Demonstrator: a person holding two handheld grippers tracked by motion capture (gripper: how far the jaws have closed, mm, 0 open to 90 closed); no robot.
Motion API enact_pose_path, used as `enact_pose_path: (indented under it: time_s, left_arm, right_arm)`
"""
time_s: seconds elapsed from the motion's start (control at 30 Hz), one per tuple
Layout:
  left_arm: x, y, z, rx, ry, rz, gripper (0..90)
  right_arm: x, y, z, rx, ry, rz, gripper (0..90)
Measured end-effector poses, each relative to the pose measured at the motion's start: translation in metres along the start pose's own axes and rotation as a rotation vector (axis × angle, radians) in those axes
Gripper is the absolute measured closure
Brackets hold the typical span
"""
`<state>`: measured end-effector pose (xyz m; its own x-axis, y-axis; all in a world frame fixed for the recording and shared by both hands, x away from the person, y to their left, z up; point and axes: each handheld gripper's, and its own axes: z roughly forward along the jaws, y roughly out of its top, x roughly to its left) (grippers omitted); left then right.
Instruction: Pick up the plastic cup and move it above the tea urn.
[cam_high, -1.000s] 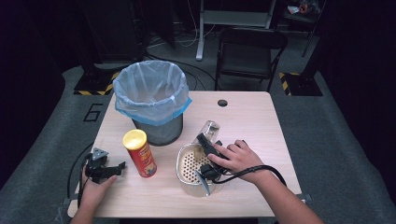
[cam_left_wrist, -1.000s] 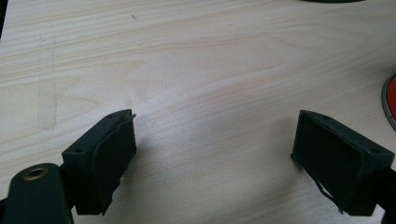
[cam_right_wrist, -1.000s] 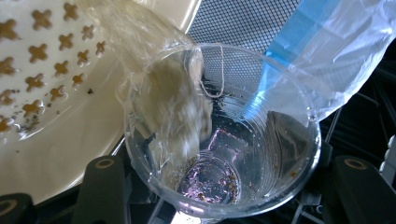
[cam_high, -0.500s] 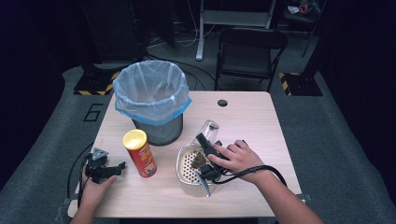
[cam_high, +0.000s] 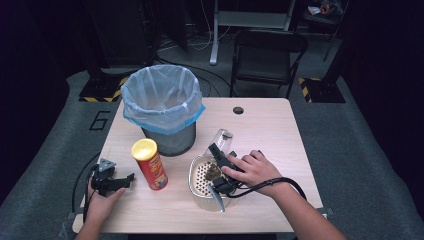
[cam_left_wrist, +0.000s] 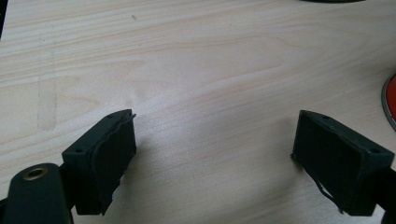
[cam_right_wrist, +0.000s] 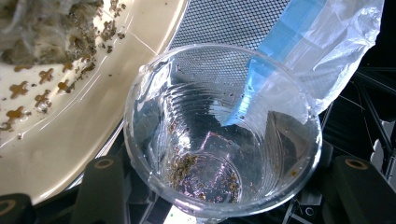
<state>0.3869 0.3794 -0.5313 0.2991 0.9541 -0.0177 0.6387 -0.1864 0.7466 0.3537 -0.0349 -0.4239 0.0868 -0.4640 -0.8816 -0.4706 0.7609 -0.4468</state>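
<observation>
Showing crumbs inside cup (cam_right_wrist: 224, 135); right gripper view.

Wooden worktop (cam_high: 280, 130) occupies centre frame, a round dark hole (cam_high: 238, 110) near its far edge. Red crisp can (cam_high: 150, 164) with yellow lid stands upright, lower left of centre. Black folding chair (cam_high: 267, 55) upper right, behind the worktop. Grey carpet floor (cam_high: 345, 150) surrounds.

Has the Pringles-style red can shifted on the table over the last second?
No. The red can stands at the same spot beside the mesh bin, with the left gripper open nearby.
</observation>
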Motion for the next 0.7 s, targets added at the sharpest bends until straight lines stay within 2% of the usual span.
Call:
enact_pose_path:
  time_s: [0.03,0.07,0.5,0.53,0.57,0.6,0.63,0.7]
  left_arm:
    - [0.0000,0.0001,-0.0001,0.001,0.000,0.001,12.9]
    - [-0.0001,0.0000,0.0000,0.000,0.000,-0.001,12.9]
    - [0.0000,0.0000,-0.0001,0.001,0.000,0.000,12.9]
    - [0.0000,0.0001,-0.0001,0.001,0.000,0.000,12.9]
    - [0.0001,0.0001,-0.0001,0.002,0.000,0.001,13.0]
    - [0.0001,0.0001,-0.0001,0.002,0.000,0.001,12.9]
    - [0.0000,0.0000,0.0000,0.000,0.000,-0.001,13.0]
    - [0.0003,0.0002,0.0001,-0.001,-0.001,0.001,13.0]
  right_arm:
    - [0.0000,-0.0001,0.0000,0.000,-0.001,0.000,38.6]
    - [0.0018,-0.0002,-0.0001,-0.004,0.041,-0.004,38.6]
    - [0.0010,-0.0013,-0.0009,0.002,0.041,-0.010,38.6]
    - [0.0007,-0.0014,-0.0009,0.000,0.038,-0.009,38.6]
    - [-0.0007,-0.0014,-0.0008,0.005,-0.012,-0.002,38.6]
    - [-0.0007,-0.0014,-0.0008,0.005,-0.012,-0.002,38.6]
    - [0.0007,-0.0014,-0.0012,0.001,0.033,-0.010,38.6]
    - [0.0009,-0.0011,-0.0015,0.002,0.032,-0.011,38.6]
